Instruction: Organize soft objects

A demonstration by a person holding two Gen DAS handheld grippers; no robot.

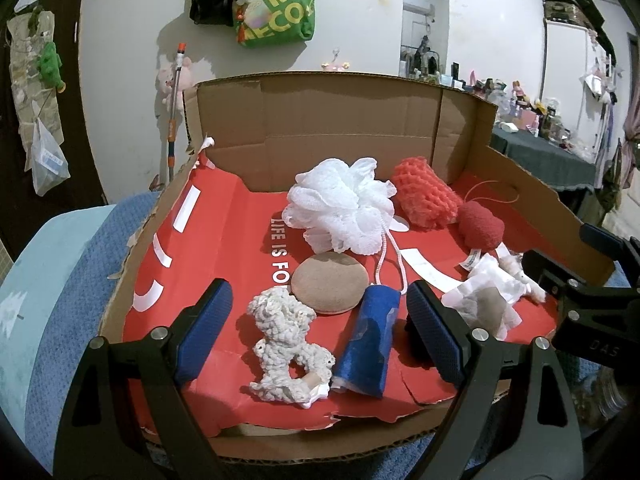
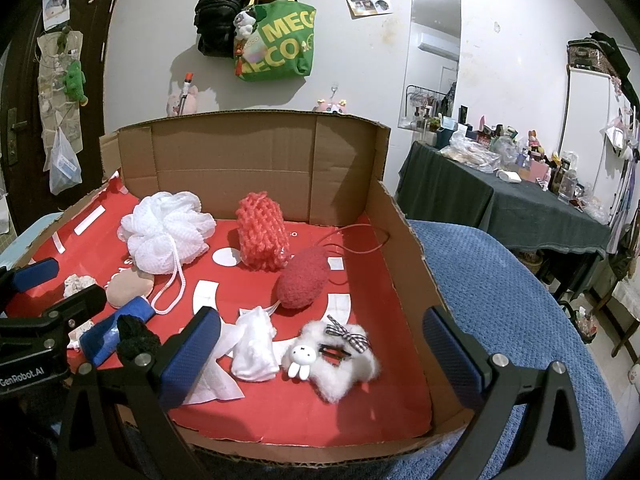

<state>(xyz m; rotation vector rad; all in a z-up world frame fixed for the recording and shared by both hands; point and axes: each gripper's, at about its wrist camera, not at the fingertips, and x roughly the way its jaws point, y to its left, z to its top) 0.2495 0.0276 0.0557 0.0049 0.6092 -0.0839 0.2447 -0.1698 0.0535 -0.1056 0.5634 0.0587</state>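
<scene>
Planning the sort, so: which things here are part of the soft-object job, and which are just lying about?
Job: white bath pouf, red mesh sponge, red knit pad, fluffy bunny clip, cardboard box.
Lying about: green bag, black bag, cluttered table.

We are holding our left gripper (image 1: 318,332) low with its blue-padded jaws spread wide and gripping nothing, while our right gripper (image 2: 326,360) is hovering just beside it, its jaws likewise parted and bare

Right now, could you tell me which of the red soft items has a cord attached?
The smooth oval red sponge; the cord loops behind it. The netted coral one has none visible.
</scene>
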